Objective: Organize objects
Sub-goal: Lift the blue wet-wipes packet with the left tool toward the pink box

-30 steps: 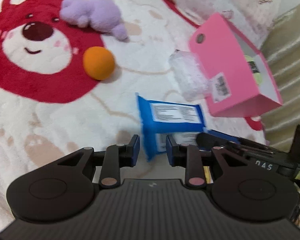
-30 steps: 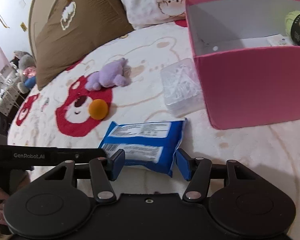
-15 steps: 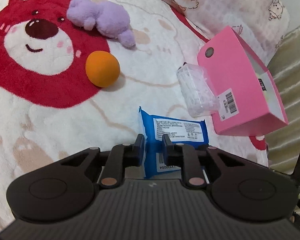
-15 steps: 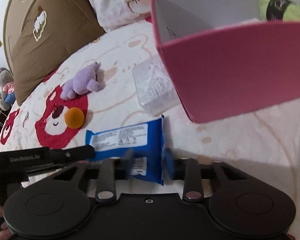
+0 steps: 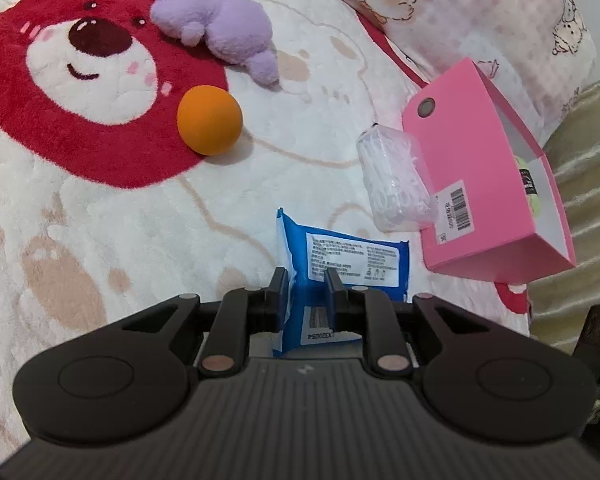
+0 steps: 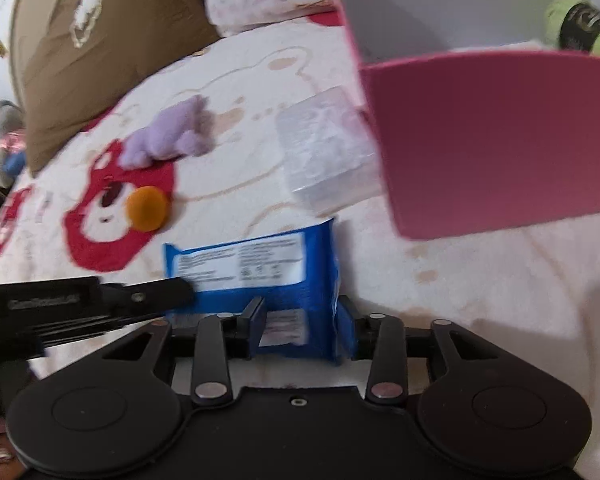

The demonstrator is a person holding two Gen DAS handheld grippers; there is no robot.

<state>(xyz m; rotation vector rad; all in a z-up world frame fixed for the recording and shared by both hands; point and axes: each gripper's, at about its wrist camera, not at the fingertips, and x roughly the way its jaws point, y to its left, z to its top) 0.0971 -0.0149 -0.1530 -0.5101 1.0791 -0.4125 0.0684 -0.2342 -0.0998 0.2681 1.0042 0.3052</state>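
Lying on a cream bear-print blanket [image 5: 100, 220] near a pink box [image 5: 480, 168], the blue packet [image 5: 356, 256] is clamped in the left gripper [image 5: 306, 292] while the right gripper's [image 6: 300, 320] jaws open around it.

Blue packet [image 5: 342, 258], white printed label up, on bed, just beside pink box [image 5: 480, 184]. Pink box: open top, white inside, barcode sticker on side, green yarn ball with dark band [image 6: 580, 26] inside. Clear plastic case of white bits [image 5: 394, 178], touching box wall. Orange ball [image 5: 209, 120] on red bear print. Purple plush [image 5: 220, 30] lying on side, near ball, apart from it.
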